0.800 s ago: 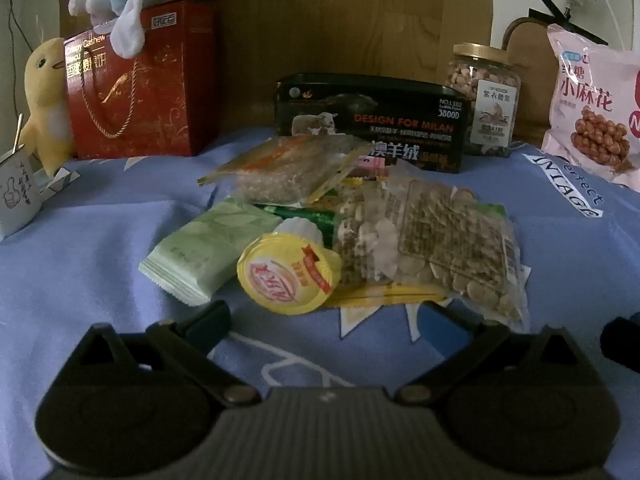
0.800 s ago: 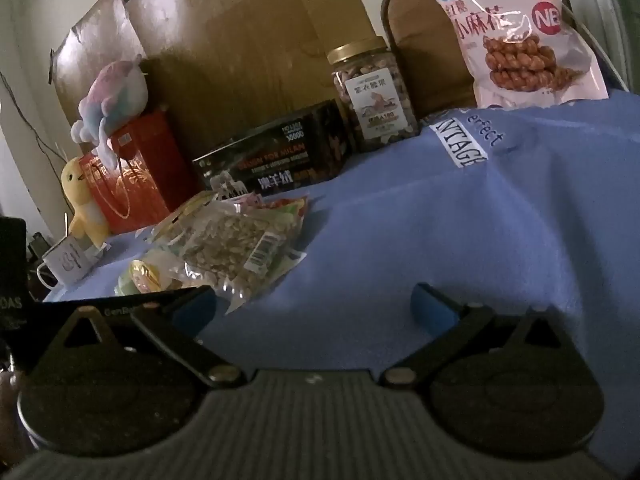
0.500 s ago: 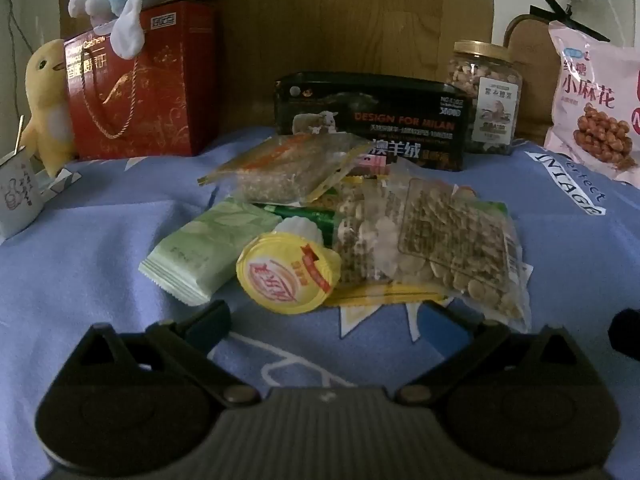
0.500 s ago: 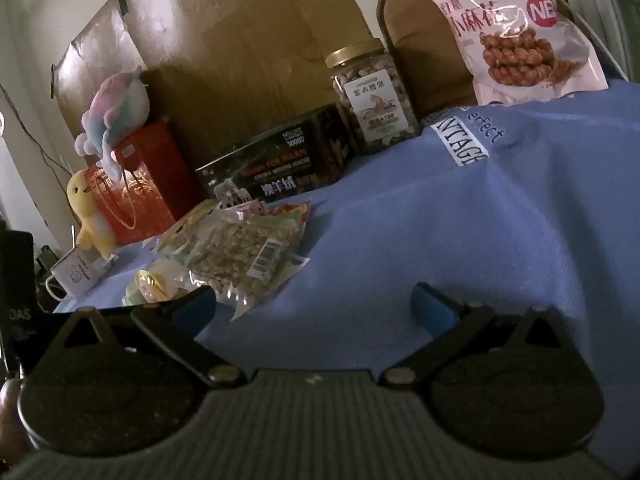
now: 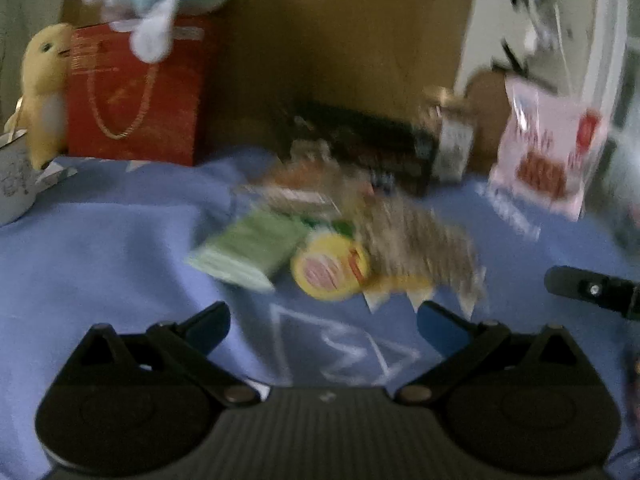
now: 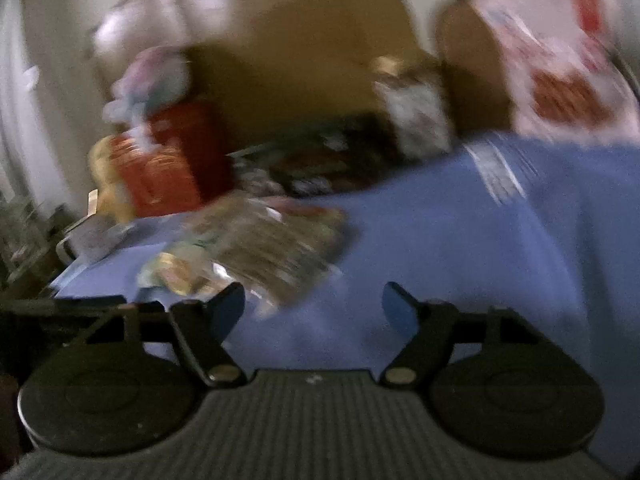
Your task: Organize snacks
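Jar (image 5: 450,136) with blurred contents stands behind snack pile (image 5: 332,236).

Left wrist view sits low behind its own left gripper (image 5: 323,322), tilted down over the blue cloth (image 5: 104,248), facing the snack pile (image 5: 336,236) head-on and near, wooden board behind it. Right wrist view sits behind the right gripper (image 6: 313,306), further right of the snack pile (image 6: 256,248), so the pile falls left of centre. Both blurred. Shared: pile, red gift bag (image 5: 136,88) (image 6: 176,160), black box (image 5: 360,144), jar (image 6: 416,120), pink bag (image 5: 548,148) (image 6: 560,80).
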The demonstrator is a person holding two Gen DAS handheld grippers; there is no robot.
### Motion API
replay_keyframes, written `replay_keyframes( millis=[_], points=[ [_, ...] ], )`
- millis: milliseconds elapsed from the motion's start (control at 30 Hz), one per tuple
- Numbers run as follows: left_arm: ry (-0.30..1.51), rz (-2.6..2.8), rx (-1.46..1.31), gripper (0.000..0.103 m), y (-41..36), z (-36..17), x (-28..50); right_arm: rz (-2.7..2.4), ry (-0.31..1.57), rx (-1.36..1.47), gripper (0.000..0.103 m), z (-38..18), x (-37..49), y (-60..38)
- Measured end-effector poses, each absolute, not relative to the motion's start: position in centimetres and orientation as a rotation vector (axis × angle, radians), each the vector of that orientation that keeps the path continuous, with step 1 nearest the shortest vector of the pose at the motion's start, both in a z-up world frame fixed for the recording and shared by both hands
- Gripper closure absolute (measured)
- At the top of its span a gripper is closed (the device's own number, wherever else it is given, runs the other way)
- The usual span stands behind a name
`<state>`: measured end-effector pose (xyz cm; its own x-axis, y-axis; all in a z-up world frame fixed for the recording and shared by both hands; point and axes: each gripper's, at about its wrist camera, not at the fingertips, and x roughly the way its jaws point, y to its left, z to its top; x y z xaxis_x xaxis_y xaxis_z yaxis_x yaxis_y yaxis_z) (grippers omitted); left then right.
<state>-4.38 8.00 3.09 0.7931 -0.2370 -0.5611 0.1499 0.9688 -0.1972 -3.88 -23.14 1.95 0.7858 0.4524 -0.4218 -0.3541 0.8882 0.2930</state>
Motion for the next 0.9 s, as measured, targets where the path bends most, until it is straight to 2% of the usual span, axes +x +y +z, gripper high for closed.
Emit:
replay_keyframes(
  millis=[67,167,233,300,433,467,500,533,633,700,733,900],
  points=[
    [0.599,-0.239,-0.222,0.0,10.4,5.1,-3.2,0.504,0.495,0.182,0.043,3.6,-2.9,-22.4],
    [0.598,-0.266,-0.3,0.0,13.2,7.3,0.2,0.649,0.585,0.251,0.055,5.6,0.9,-20.7],
    [0.625,-0.28,-0.293,0.001,14.1,7.9,4.0,0.701,0.64,0.312,0.057,6.0,3.3,-19.2],
    [0.682,-0.268,-0.308,0.01,14.9,7.3,7.8,0.743,0.705,0.367,0.058,5.7,5.8,-17.4],
    [0.81,-0.367,-0.421,0.02,15.7,4.6,13.0,0.737,0.846,0.404,0.059,3.8,10.6,-14.1],
    [0.836,-0.387,-0.445,0.03,15.6,3.8,13.7,0.735,0.878,0.41,0.059,3.3,11.4,-13.5],
    [0.86,-0.417,-0.467,0.047,15.3,3.0,14.3,0.735,0.91,0.419,0.059,2.7,12.2,-13.1],
    [0.887,-0.447,-0.48,0.053,14.8,2.0,14.8,0.736,0.931,0.429,0.06,2.2,12.8,-12.9],
    [0.869,-0.448,-0.479,0.059,14.2,1.1,14.1,0.734,0.944,0.451,0.072,1.1,13.4,-12.2],
    [0.855,-0.436,-0.518,0.07,14.6,1.7,12.7,0.745,0.916,0.443,0.079,1.2,13.0,-12.6],
    [0.844,-0.431,-0.53,0.072,14.6,2.2,11.9,0.76,0.901,0.437,0.084,1.4,12.6,-12.8],
    [0.747,-0.421,-0.467,0.072,12.5,7.0,11.2,0.819,0.787,0.375,0.085,4.6,12.1,-13.8]
  ],
)
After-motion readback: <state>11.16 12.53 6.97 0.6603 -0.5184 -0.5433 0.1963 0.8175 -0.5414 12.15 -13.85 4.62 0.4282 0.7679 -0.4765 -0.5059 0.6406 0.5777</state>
